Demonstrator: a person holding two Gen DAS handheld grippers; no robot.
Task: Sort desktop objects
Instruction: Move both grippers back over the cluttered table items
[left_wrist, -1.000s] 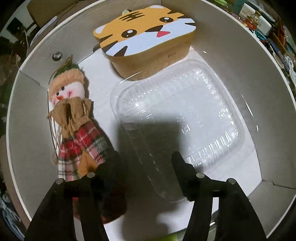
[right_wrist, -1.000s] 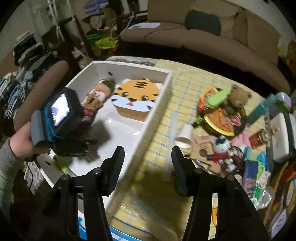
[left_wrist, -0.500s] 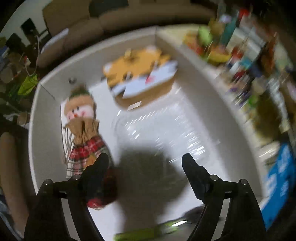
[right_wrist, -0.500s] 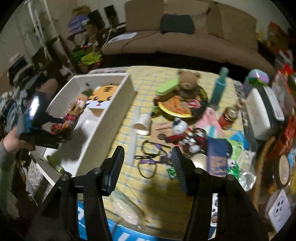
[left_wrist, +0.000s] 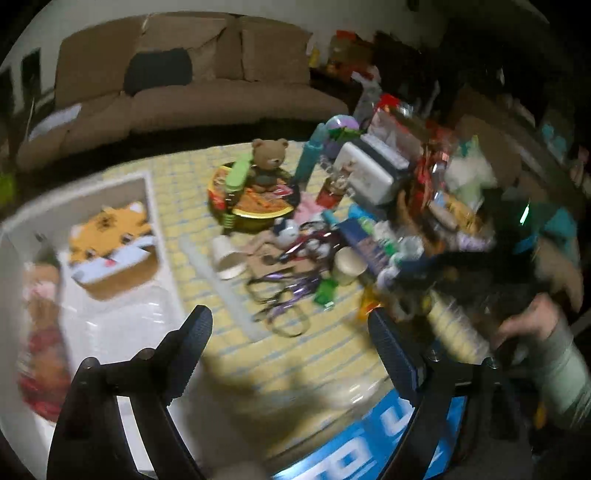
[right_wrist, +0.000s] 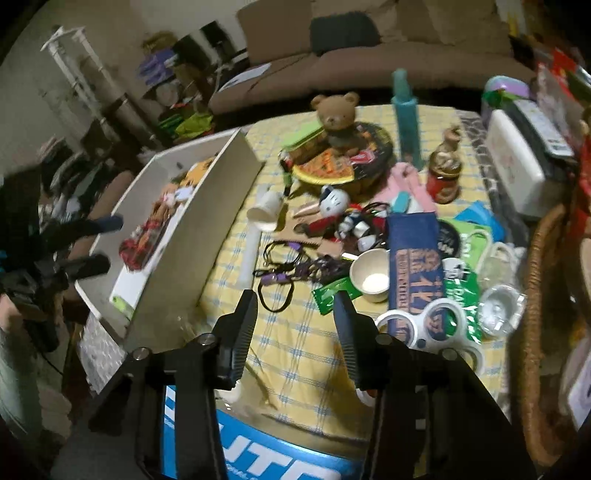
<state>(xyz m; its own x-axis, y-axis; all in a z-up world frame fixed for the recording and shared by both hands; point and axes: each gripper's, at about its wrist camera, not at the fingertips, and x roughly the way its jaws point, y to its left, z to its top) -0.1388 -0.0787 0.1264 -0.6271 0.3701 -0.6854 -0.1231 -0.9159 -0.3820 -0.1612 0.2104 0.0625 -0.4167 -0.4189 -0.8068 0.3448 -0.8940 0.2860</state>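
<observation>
Left tongs (left_wrist: 288, 341) opening, nothing between them, above the box (left_wrist: 162, 236) edge. Right tongs (right_wrist: 295, 314) closing, empty, over the hair ties (right_wrist: 280, 273) on the desk (right_wrist: 295, 354) — light, floppy, likely snag-prone. I'd pinch one loop's strand, not the tangle.

Yellow checked tablecloth (right_wrist: 295, 343), orange striped tiger box (left_wrist: 110, 240), brown bear (right_wrist: 336, 114).
</observation>
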